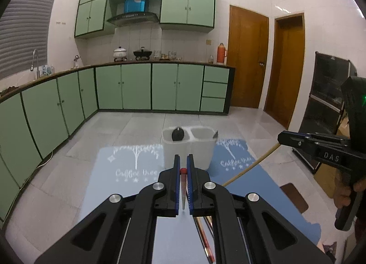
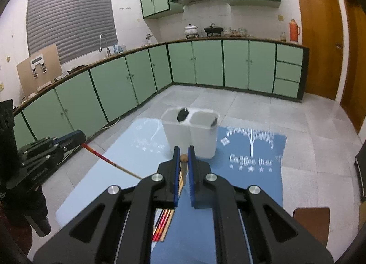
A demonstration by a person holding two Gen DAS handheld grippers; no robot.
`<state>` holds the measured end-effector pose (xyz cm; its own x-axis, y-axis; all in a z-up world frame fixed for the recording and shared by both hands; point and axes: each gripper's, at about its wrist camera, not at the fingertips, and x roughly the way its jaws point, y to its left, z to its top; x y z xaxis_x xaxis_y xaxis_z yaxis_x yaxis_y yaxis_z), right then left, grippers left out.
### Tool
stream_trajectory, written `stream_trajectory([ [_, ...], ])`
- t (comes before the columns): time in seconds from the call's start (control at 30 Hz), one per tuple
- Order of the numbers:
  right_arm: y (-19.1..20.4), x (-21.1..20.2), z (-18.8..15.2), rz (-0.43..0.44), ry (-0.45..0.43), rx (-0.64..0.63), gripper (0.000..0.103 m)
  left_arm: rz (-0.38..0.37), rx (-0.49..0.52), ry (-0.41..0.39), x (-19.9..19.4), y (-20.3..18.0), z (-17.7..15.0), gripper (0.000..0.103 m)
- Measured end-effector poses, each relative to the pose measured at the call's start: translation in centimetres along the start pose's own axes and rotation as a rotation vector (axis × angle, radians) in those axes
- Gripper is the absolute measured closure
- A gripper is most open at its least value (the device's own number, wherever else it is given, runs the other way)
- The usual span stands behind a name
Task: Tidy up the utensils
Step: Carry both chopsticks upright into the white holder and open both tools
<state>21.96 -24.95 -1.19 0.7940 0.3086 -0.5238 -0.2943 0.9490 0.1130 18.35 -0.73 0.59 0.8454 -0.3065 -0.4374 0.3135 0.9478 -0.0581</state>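
A white two-compartment utensil holder [image 1: 189, 149] stands on a blue mat [image 1: 128, 186], also in the right wrist view [image 2: 191, 136]. A black-headed utensil [image 1: 177, 134] sits in its left compartment; a dark utensil tip [image 1: 215, 135] shows in the right one. My left gripper [image 1: 183, 168] is shut on a red-tipped chopstick [image 1: 183, 186], a little short of the holder. My right gripper [image 2: 183, 157] is shut on a wooden chopstick [image 2: 183, 168], also short of the holder. More chopsticks [image 2: 163, 225] lie on the mat beneath.
Green kitchen cabinets [image 1: 128, 87] run along the back and left walls. Brown doors [image 1: 248, 58] are at the right. A black rack [image 1: 327, 108] stands at the far right. The mat lies on a table above the grey tiled floor [image 1: 137, 126].
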Motion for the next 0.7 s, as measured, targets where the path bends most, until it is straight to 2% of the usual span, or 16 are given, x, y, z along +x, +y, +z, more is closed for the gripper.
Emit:
stream_trajectory([
  [0.23,-1.7,-1.7,5.5,0.028,-0.091,0.010,0.097,0.004,0.016,-0.114,-0.8,0.4,4.8,0.098],
  [0.37,-2.5,-1.8,8.8,-0.011,-0.149,-0.014,0.097,0.017,0.022,-0.207,-0.8,0.5,8.4,0.098],
  [0.47,-3.0,-0.2,10.6,-0.025,-0.143,-0.022,0.097,0.027,0.026,-0.253,0.4,0.6,10.6,0.098],
  [0.53,-3.1,1.4,11.3,-0.065,-0.137,-0.049,0.097,0.045,0.037,-0.277,1.8,0.5,11.8,0.098],
  [0.7,-3.7,5.4,11.9,-0.074,-0.073,-0.051,0.097,0.061,0.032,-0.289,5.7,0.5,12.6,0.098],
])
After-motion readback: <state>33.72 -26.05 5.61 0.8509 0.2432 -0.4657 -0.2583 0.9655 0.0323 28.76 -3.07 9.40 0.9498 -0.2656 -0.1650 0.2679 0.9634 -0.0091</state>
